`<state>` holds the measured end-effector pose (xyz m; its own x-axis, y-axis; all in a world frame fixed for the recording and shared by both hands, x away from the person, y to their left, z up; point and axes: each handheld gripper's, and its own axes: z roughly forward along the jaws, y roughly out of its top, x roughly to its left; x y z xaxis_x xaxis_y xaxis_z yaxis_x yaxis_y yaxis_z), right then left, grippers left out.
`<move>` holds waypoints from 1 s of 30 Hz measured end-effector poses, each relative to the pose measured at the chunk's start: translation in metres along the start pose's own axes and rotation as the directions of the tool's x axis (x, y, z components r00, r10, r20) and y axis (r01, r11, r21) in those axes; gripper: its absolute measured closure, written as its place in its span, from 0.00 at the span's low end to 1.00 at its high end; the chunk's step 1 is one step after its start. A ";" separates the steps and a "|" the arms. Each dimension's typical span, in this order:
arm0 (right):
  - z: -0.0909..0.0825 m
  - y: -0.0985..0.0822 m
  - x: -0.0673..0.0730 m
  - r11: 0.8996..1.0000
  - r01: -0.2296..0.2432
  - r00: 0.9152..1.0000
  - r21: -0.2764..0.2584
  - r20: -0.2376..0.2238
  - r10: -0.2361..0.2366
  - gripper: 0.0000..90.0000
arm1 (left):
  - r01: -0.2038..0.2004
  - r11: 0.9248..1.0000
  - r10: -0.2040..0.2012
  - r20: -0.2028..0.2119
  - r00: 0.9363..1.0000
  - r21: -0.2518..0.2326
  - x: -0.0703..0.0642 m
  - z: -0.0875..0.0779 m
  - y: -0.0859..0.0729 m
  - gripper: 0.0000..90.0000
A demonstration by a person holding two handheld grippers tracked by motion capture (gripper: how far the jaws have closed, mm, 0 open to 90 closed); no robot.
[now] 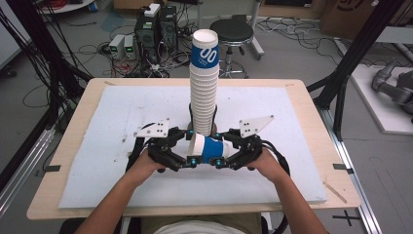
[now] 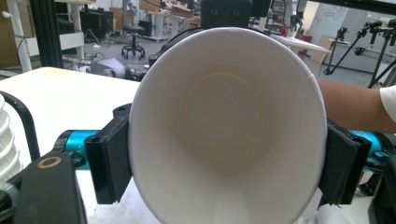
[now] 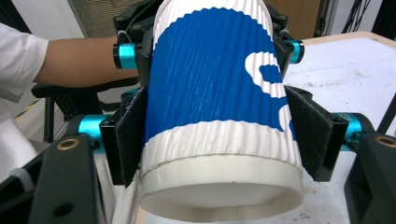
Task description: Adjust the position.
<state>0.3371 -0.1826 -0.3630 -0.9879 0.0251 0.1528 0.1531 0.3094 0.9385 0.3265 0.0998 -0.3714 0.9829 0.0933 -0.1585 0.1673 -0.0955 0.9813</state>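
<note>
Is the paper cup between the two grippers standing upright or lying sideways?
Sideways: the paper cup lies level above the table, its open mouth facing the left gripper.

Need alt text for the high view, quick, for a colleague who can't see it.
Both grippers, left and right, clamp one blue-and-white paper cup lying sideways between them, just in front of a tall stack of matching cups. They work over a white mat on a wooden table.

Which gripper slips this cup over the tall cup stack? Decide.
Right, probably: the right gripper clamps the base end of the blue-and-white ribbed paper cup; the left gripper pinches its open rim.
</note>
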 end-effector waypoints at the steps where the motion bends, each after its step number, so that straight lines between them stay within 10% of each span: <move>1: 0.000 0.000 0.000 1.000 -0.003 1.000 0.000 0.001 0.003 0.31 | -0.006 1.000 0.006 0.000 1.000 0.007 0.000 0.000 0.000 0.23; 20: -0.005 0.000 0.002 0.999 -0.044 0.998 0.008 0.037 0.044 0.22 | -0.010 0.998 0.011 -0.016 1.000 0.060 0.001 -0.009 0.006 0.24; 30: -0.015 0.011 0.006 0.995 -0.005 0.997 0.099 0.078 -0.003 0.22 | -0.023 0.993 0.028 -0.038 0.999 0.118 0.000 -0.009 0.008 0.24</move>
<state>0.3331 -0.1934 -0.3466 -0.9872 0.0985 0.1253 0.1546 0.4020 0.9025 0.3272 0.1079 -0.3628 0.9836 0.1282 -0.1269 0.1524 -0.2141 0.9649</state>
